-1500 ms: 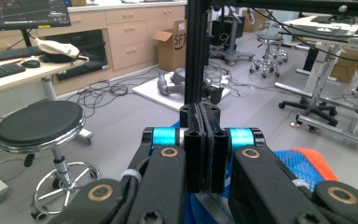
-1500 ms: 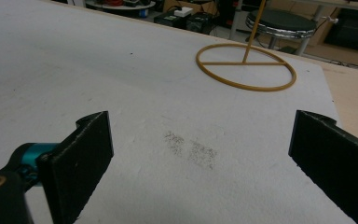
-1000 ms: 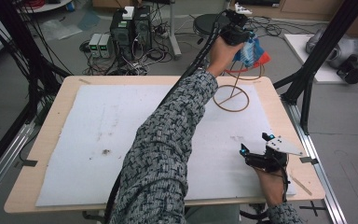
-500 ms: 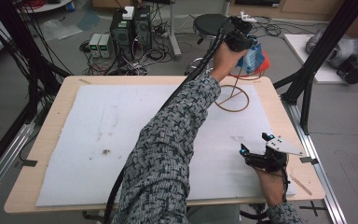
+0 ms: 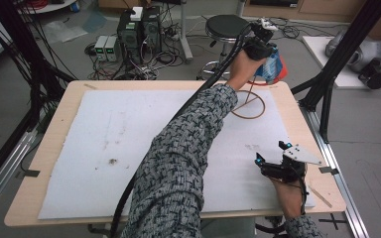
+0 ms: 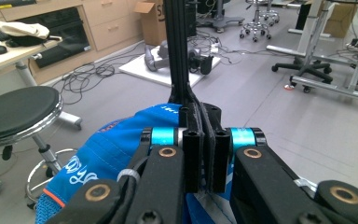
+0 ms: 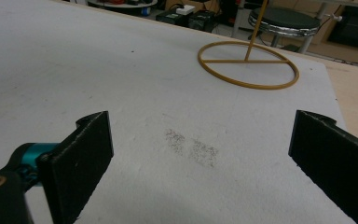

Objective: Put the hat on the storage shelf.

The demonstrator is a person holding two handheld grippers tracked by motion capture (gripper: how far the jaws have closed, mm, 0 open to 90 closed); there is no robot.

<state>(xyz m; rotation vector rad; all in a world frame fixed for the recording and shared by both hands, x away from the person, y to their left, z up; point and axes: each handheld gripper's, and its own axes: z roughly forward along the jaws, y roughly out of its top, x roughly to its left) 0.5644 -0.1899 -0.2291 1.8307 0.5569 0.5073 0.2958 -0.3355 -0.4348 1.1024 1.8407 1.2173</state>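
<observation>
My left gripper reaches past the table's far right edge, held high, its jaws shut on a blue fabric item with white lettering and orange trim. In the left gripper view the pads press together with the blue fabric hanging beneath them. Below it stands a thin gold stand whose ring base rests on the white mat; its pole rises from the ring. My right gripper rests low at the front right of the mat, jaws wide open with nothing between them.
A white mat covers most of the wooden table. A black stool stands beyond the far edge, and a black frame post rises at the right. Computer boxes and cables lie on the floor behind.
My left hand has carried the blue fabric item a little to the right and downward, toward the stand's top. The right gripper has stayed where it was.
</observation>
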